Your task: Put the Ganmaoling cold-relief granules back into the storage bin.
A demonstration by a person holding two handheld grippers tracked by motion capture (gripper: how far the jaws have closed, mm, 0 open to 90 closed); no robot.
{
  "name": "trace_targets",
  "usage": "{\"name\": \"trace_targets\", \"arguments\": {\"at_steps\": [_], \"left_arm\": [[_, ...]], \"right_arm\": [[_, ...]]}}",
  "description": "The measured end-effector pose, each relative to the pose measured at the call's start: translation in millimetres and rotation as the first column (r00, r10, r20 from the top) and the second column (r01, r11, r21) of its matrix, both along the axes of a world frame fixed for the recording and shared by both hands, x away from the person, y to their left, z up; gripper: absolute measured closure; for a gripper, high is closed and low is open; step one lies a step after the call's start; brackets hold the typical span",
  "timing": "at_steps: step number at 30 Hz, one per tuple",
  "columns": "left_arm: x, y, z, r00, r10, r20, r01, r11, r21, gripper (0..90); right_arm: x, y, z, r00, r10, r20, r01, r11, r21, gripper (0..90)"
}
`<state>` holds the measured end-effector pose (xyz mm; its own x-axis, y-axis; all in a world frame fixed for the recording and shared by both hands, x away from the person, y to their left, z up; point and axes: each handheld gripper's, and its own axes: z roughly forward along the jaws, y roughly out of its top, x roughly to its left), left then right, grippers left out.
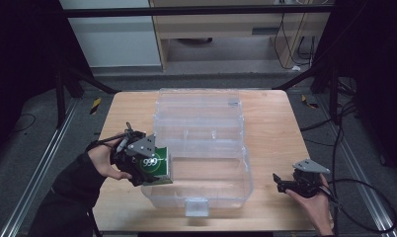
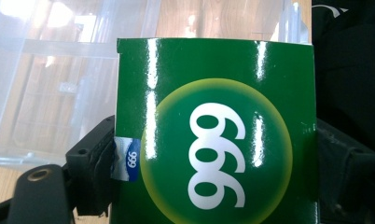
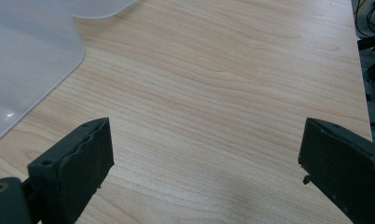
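Note:
A green carton (image 1: 157, 165) printed with a white "999" in a yellow-green circle is clamped in my left gripper (image 1: 154, 170), at the left rim of the clear plastic box (image 1: 236, 190). In the left gripper view the carton (image 2: 213, 135) sits between both black jaws, its top edge toward the box interior. My right gripper (image 1: 281, 183) rests low over the bare wood to the right of the box. In the right gripper view its jaws stand wide apart, with only tabletop (image 3: 213, 93) between them.
The box's clear hinged lid (image 1: 199, 111) lies open toward the back of the wooden table (image 1: 270, 128). A latch tab (image 1: 196, 206) sticks out at the box's front. One rounded box corner (image 3: 31, 56) lies ahead-left of the right gripper. Cables trail off the right edge.

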<state>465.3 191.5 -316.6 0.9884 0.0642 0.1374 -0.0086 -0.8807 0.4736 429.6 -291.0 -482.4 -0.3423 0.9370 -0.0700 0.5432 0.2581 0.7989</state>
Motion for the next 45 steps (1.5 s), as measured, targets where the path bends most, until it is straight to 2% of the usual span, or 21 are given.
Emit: {"name": "trace_targets", "arguments": {"at_steps": [16, 30, 35, 37, 39, 44, 45], "left_arm": [[5.7, -11.0, -23.6, 0.9998, 0.001, -0.019, -0.001, 1.0000, 0.006, 15.1], [7.9, -13.4, -44.9, 0.9991, 0.010, -0.040, -0.009, 0.9996, 0.026, 15.0], [8.5, -12.7, -52.9, 0.9984, 0.020, -0.053, -0.018, 0.9994, 0.028, 15.1], [6.7, -11.8, -55.6, 0.9962, 0.044, -0.075, -0.041, 0.9984, 0.038, 15.0], [7.2, -11.8, -58.4, 0.9958, 0.047, -0.079, -0.044, 0.9983, 0.038, 15.0], [8.5, -12.8, -64.4, 0.9960, 0.043, -0.079, -0.040, 0.9984, 0.040, 14.9], [9.9, -13.7, -66.7, 0.9970, 0.025, -0.073, -0.023, 0.9993, 0.028, 14.9]], "right_arm": [[0.1, 0.5, -0.5, 1.0000, 0.005, -0.005, -0.005, 1.0000, -0.004, 3.6], [0.6, 0.7, -1.8, 0.9999, 0.008, -0.008, -0.008, 0.9999, -0.012, 3.6], [0.6, 0.8, -2.1, 0.9999, 0.009, -0.010, -0.009, 0.9999, -0.010, 3.5], [0.5, 1.1, -2.1, 0.9999, 0.008, -0.014, -0.009, 0.9999, -0.010, 3.5], [0.6, 1.3, -2.4, 0.9999, 0.010, -0.014, -0.010, 0.9999, -0.009, 3.5], [0.6, 1.2, -2.5, 0.9999, 0.010, -0.014, -0.010, 0.9999, -0.009, 3.5], [0.6, 1.3, -2.6, 0.9998, 0.010, -0.015, -0.010, 0.9999, -0.009, 3.5]]}}
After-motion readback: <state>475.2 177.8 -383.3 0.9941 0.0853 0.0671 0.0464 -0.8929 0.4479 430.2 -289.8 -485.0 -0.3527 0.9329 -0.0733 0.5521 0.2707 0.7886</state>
